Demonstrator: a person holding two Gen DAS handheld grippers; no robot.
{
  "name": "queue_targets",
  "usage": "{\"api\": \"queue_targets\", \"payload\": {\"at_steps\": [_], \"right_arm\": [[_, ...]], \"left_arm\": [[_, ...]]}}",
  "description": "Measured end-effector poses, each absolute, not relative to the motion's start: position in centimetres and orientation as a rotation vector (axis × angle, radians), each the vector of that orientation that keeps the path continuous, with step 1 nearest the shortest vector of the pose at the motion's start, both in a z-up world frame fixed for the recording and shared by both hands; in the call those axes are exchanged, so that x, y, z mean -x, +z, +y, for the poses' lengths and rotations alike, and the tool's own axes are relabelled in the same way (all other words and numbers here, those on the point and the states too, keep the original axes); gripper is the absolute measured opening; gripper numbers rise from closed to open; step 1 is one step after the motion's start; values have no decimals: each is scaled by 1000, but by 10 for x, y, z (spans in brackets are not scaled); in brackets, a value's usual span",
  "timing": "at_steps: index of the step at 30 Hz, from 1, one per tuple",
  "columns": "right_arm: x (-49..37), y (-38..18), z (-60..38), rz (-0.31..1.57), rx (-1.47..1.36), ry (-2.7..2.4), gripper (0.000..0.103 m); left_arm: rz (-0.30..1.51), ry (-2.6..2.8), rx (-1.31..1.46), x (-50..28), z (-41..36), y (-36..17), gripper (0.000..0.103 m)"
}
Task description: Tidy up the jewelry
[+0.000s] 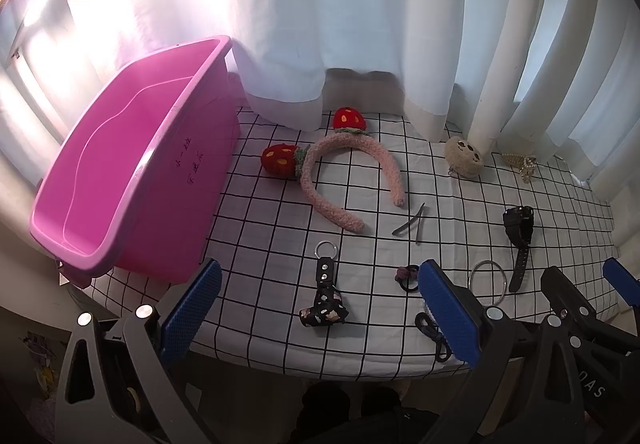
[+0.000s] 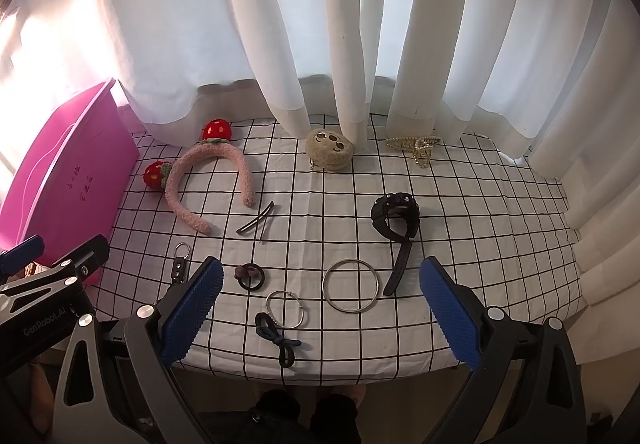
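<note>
My left gripper (image 1: 320, 308) carried "GenRobot.AI" on its arm, readable in the right wrist view, and my right gripper (image 2: 320, 304) showed the letters "DAS" in the left wrist view. The pink bin (image 1: 132, 180), far left on the checked tablecloth (image 2: 480, 224), had a few handwritten characters on its side that I could not read. Both grippers hovered at the near edge with their blue pads spread wide apart, holding nothing. The fuzzy pink headband (image 2: 208, 180) lay just right of the bin, its arch toward the curtain (image 2: 280, 24) and its ends pointing near. The black watch (image 2: 396, 220) lay right of centre, strap running toward me. The large silver bangle (image 2: 351, 286) lay flat between my right gripper's pads, with a smaller ring (image 2: 286, 309) to its left
</note>
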State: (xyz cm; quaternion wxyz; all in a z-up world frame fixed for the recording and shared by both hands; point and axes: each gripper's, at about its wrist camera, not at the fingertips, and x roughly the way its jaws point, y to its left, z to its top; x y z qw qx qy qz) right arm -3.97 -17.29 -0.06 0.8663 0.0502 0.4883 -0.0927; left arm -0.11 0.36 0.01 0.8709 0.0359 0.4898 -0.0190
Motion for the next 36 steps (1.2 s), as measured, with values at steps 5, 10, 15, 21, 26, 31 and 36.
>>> {"api": "queue_targets", "payload": {"at_steps": [5,10,15,21,26,31,36], "right_arm": [[40,-1,-173,1024,-107,-195,94],[40,-1,-173,1023,-108,-195,94],[40,0,-173,1023,-111,-193,94],[41,-1,-174,1023,-112,-193,94],[43,0,-173,1024,-117,-191,94],[44,-2,-173,1029,-126,-186,94],[48,-14,-180,1047,-149,-171,94]], "left_arm": [[1025,-40,-76,2,4,0,97],[1025,-40,-77,2,4,-1,97],[1025,-39,-78,1,4,0,97],[1027,-39,-78,1,4,0,97],[1029,-42,-80,3,6,0,97],[1037,-51,-85,5,5,-2,97],[1074,-68,-58,8,10,-13,97]]}}
